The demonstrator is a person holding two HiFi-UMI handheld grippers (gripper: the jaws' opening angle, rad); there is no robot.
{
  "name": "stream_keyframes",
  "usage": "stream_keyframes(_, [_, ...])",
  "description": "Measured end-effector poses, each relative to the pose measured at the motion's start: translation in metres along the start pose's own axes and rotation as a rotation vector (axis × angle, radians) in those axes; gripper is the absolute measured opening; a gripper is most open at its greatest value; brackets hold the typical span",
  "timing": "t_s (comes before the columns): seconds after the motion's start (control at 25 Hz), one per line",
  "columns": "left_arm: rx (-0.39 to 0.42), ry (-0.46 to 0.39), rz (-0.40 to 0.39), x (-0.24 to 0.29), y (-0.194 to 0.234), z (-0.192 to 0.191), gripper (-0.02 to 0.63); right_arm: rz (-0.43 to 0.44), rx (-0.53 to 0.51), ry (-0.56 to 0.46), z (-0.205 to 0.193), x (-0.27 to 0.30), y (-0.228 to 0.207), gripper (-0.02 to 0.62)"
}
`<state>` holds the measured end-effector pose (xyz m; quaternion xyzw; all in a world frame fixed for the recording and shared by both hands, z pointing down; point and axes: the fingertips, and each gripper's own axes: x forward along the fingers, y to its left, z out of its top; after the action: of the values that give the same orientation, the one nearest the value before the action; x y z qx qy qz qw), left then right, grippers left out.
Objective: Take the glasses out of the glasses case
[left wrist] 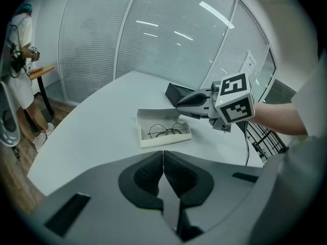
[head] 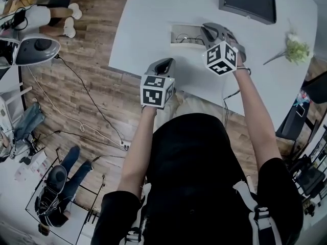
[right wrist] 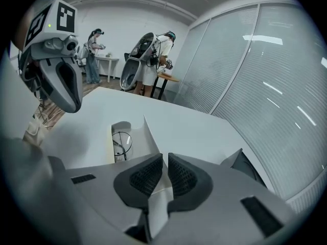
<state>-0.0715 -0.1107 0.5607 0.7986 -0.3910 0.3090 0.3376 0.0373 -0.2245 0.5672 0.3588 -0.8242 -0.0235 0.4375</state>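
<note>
Our left fingers are pressed together on nothing, the left gripper tilted down over the table's near edge, held back from the case. Our right fingers pinch the raised lid, the right gripper slanting down at the case's right end, arm stretched out. The glasses lie inside the open case
</note>
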Motion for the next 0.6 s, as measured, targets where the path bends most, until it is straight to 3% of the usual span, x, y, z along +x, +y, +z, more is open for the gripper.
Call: stream_keyframes(0.6, [0.107, 0.020, -0.061, 0.003, -0.014, 0.019, 0.023, -0.007, 0.095, -0.017, 0.005, -0.027, 0.000, 0.100])
